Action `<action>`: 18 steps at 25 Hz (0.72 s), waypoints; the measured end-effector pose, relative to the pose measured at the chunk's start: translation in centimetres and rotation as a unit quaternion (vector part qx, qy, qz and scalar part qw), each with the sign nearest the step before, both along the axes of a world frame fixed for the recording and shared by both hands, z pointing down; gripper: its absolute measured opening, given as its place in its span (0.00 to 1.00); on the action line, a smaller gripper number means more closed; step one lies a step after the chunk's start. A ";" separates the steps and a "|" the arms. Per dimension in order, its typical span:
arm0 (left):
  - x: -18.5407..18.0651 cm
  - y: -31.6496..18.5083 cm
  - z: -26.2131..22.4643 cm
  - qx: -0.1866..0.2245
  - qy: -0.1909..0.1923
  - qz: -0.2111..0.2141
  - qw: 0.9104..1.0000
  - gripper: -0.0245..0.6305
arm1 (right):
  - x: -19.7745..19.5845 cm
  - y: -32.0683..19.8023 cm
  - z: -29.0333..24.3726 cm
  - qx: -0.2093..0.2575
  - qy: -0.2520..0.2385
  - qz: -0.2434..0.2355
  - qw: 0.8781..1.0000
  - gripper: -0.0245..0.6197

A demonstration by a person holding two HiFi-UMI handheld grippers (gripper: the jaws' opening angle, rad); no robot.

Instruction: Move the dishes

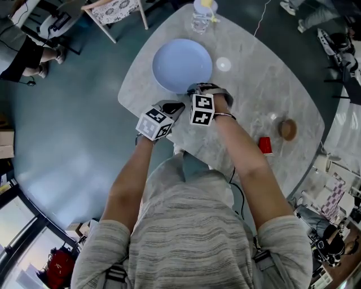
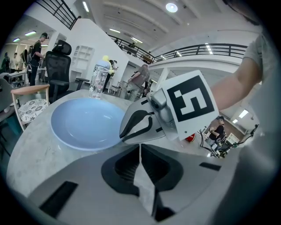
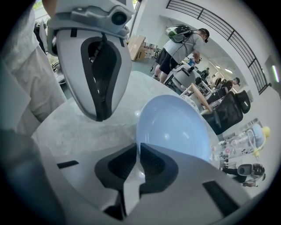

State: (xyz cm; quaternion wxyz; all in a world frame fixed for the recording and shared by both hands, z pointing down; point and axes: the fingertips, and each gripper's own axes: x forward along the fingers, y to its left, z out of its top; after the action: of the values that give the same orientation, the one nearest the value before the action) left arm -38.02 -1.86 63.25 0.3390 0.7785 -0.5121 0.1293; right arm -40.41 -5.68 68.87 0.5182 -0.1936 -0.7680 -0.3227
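- tabletop point(image 1: 265, 73): pale grey marble pattern, rounded corners, standing on a teal floor point(image 1: 67, 130).
- blue plate point(image 1: 180, 65): shallow, glossy, its face bare; lies toward the tabletop's far left part, its near rim close to the near edge.
- right gripper point(image 1: 197, 89): jaws drawn close together and clamped on the plate's near rim, the rim running into the slit between the pads in the right gripper view point(image 3: 138, 147).
- left gripper point(image 1: 176, 107): jaws together with nothing between them, just beside the right gripper at the near edge and off the plate point(image 2: 140, 147).
- marker cubes: black-and-white square patterns, no letters.
- clear bottle point(image 1: 202, 14): yellow cap, small printed figures too small to read; stands at the far edge.
- white disc point(image 1: 223, 64): just right of the plate.
- brown bowl point(image 1: 287, 129) and red cup point(image 1: 265, 145): near the right edge; contents not visible.
- chair point(image 1: 115, 10): wooden frame, patterned seat, beyond the far left corner.
- room: white walls, black balcony railing point(image 2: 210, 46), people in the background.
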 end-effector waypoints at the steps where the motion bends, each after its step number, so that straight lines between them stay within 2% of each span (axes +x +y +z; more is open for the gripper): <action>1: 0.1 0.0 0.0 -0.001 0.000 0.001 1.000 0.08 | 0.2 0.0 0.0 -0.001 0.001 0.003 1.000 0.10; 9: 1.8 -0.2 -0.3 -0.003 0.003 0.028 1.000 0.08 | 2.8 0.6 -0.2 -0.018 0.008 0.037 0.999 0.10; 18: 7.7 -1.0 -0.5 -0.007 0.012 0.100 0.995 0.08 | 10.1 0.5 -0.2 -0.036 0.014 0.113 0.993 0.10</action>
State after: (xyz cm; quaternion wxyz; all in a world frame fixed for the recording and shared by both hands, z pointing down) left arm -30.36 -2.85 62.73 0.3360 0.8246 -0.4271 0.1571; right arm -30.33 -5.18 68.69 0.5550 -0.1285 -0.7886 -0.2315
